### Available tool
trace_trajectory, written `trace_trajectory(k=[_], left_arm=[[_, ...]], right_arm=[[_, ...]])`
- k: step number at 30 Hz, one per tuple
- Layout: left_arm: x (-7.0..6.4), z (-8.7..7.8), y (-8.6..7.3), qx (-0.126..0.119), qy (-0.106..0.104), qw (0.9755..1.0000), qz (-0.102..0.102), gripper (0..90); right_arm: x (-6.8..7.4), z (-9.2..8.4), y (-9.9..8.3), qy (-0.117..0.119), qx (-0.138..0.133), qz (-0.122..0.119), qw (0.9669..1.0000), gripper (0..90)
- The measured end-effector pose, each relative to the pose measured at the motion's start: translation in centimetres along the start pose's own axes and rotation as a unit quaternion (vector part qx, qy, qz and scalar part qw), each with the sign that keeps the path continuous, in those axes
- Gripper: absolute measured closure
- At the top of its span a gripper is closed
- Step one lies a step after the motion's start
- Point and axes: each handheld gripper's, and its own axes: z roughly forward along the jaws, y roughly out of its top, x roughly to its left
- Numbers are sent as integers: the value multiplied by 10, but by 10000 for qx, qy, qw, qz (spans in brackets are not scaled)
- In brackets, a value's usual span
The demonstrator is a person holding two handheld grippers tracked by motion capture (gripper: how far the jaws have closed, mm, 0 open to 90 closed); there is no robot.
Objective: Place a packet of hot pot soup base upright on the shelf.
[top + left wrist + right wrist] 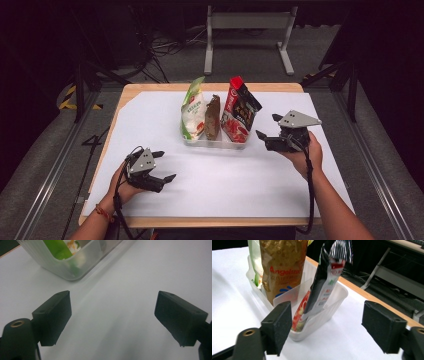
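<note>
Hidden: the clear tray [216,142] wall blurs the lower ends of the packets; the brown packet [212,117] print is partly cut off.
Right gripper [269,126]: jaws spread wide, empty, touching nothing, just right of the red-black packet [240,116].
Left gripper [163,166]: jaws apart, empty, over the white sheet [225,175].
Hands: right hand [305,152] aims left at the tray; left hand [125,185] rests near-left.
Green-white packet [193,111]: leftmost in the tray.
</note>
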Motion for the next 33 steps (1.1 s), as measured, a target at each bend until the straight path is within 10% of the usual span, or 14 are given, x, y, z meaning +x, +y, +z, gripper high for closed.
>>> trace_trajectory(k=[33], left_arm=[[-1,2,0,54,-16,10000,22,148]], right_arm=[[-4,-31,-63,-51,321,-220,9992,182]])
